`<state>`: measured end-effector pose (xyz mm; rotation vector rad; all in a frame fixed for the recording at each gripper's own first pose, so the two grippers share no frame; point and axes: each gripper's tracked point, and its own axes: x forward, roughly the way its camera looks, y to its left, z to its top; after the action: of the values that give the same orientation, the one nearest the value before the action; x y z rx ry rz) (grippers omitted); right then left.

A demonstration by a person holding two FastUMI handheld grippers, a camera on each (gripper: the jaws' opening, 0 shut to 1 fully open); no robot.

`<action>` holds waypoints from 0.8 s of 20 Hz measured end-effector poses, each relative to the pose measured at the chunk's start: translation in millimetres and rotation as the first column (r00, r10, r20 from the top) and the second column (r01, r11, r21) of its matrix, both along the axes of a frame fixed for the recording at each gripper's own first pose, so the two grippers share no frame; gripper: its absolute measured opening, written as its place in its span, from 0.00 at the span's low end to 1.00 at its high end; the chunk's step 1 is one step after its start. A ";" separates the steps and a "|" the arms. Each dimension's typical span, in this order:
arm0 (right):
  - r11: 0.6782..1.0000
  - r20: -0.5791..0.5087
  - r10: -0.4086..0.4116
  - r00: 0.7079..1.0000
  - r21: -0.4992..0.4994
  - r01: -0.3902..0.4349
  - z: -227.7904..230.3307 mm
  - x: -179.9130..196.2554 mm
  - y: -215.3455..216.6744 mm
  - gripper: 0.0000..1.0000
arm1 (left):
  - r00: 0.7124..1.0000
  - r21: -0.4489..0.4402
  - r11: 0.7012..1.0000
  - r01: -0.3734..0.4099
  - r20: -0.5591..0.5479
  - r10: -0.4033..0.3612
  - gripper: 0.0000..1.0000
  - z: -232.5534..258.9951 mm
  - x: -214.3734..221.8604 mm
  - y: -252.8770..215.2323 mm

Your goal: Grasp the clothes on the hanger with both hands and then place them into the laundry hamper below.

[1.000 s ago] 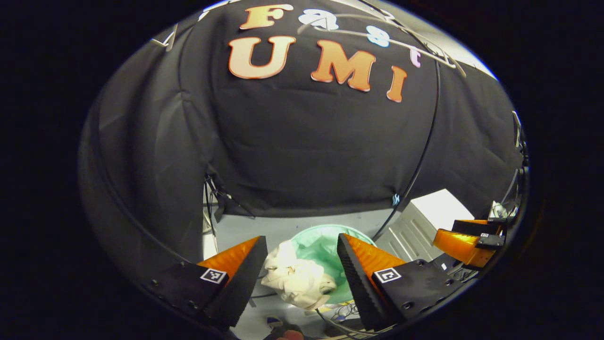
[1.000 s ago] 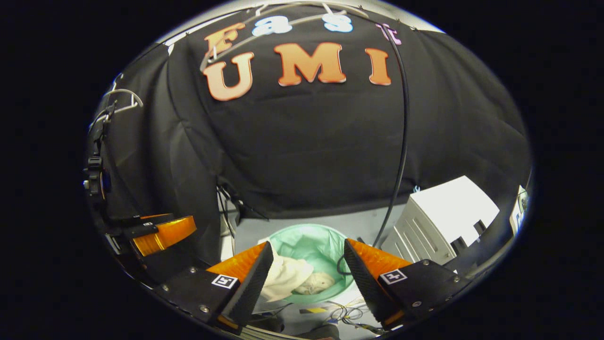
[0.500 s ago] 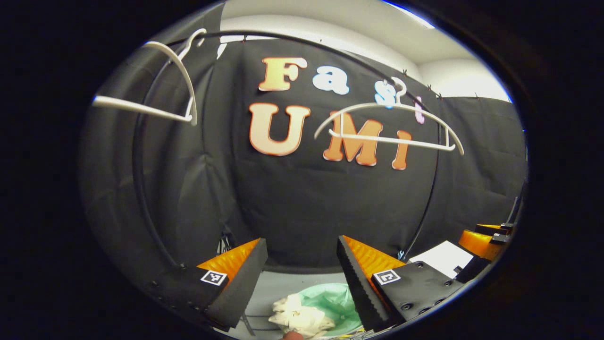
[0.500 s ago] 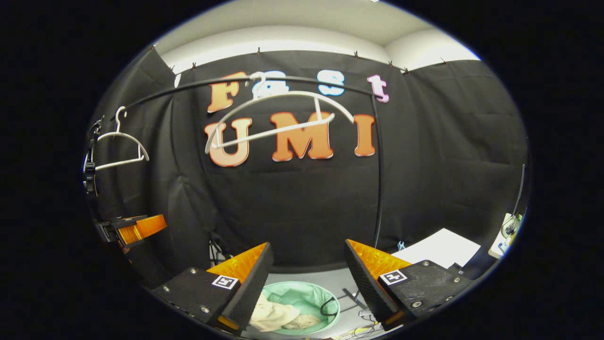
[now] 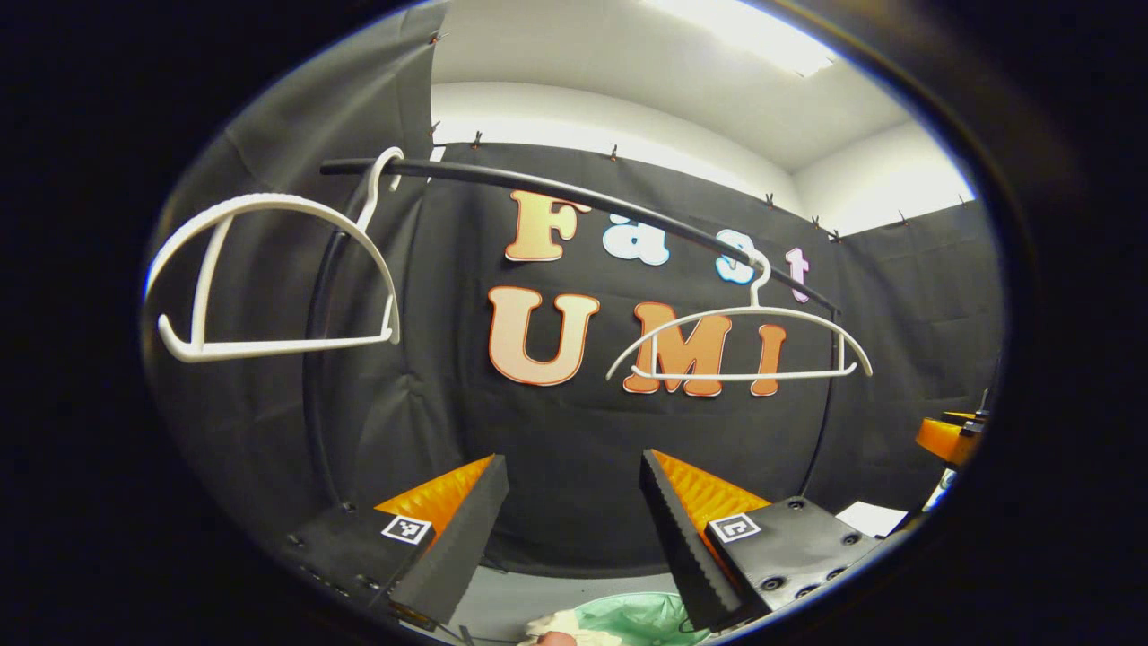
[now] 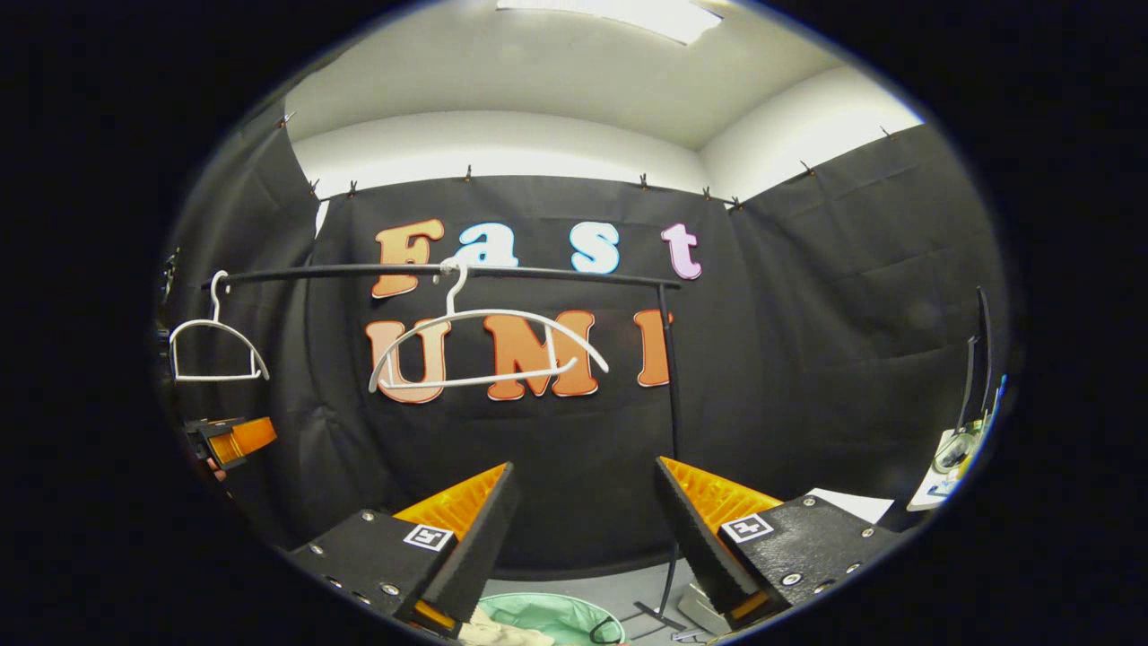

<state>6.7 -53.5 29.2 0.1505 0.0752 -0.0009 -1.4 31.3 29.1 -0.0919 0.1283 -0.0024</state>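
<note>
While both jaws are spread and empty, clothes (image 5: 560,625) are seen in the hamper (image 6: 538,617) below the right gripper (image 6: 578,529) and left gripper (image 5: 572,529) fingers.

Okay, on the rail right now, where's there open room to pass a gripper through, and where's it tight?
Open: the rail stretch between the two bare hangers, and the span under them down to the hamper. Tight: the hamper mouth, part taken by the cream clothes, with cables on the floor beside it.
</note>
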 end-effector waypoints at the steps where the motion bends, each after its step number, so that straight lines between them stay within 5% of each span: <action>1: 1.000 0.012 -0.004 1.000 -0.004 0.004 4.7 1.1 -1.6 0.93 | 1.000 -0.004 1.000 0.002 0.002 -0.002 0.94 1.5 -0.4 -0.8; 2: 1.000 0.026 -0.006 1.000 -0.008 0.006 9.8 0.6 -3.2 0.93 | 1.000 -0.008 1.000 0.006 0.014 -0.005 1.00 4.7 0.4 -0.3; 3: 1.000 0.043 -0.009 0.999 -0.013 0.010 16.3 -0.5 -5.5 0.93 | 1.000 -0.009 1.000 0.005 0.029 -0.004 0.94 8.9 0.9 -0.7; 9: 0.999 0.053 -0.004 0.999 -0.035 0.006 20.0 -1.6 -3.1 0.93 | 0.999 -0.018 1.000 0.018 0.044 -0.017 0.97 13.8 4.2 -5.9; 11: 0.999 0.046 -0.004 0.999 -0.032 0.005 17.5 -0.9 -3.0 1.00 | 0.999 -0.019 1.000 0.014 0.043 -0.013 0.96 12.7 4.4 -3.0; 14: 0.999 0.036 -0.004 0.999 -0.034 0.005 13.4 2.8 -2.6 0.93 | 0.999 -0.020 1.000 0.015 0.037 -0.015 0.97 10.9 5.9 -3.9; 16: 0.999 0.032 0.001 0.999 -0.032 0.000 11.3 4.3 0.5 1.00 | 0.999 -0.019 1.000 0.017 0.034 -0.016 0.97 9.5 6.9 -3.7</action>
<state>11.0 -53.0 40.5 0.1183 0.0429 0.0008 5.4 27.7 38.7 -0.1098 0.0953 -0.0213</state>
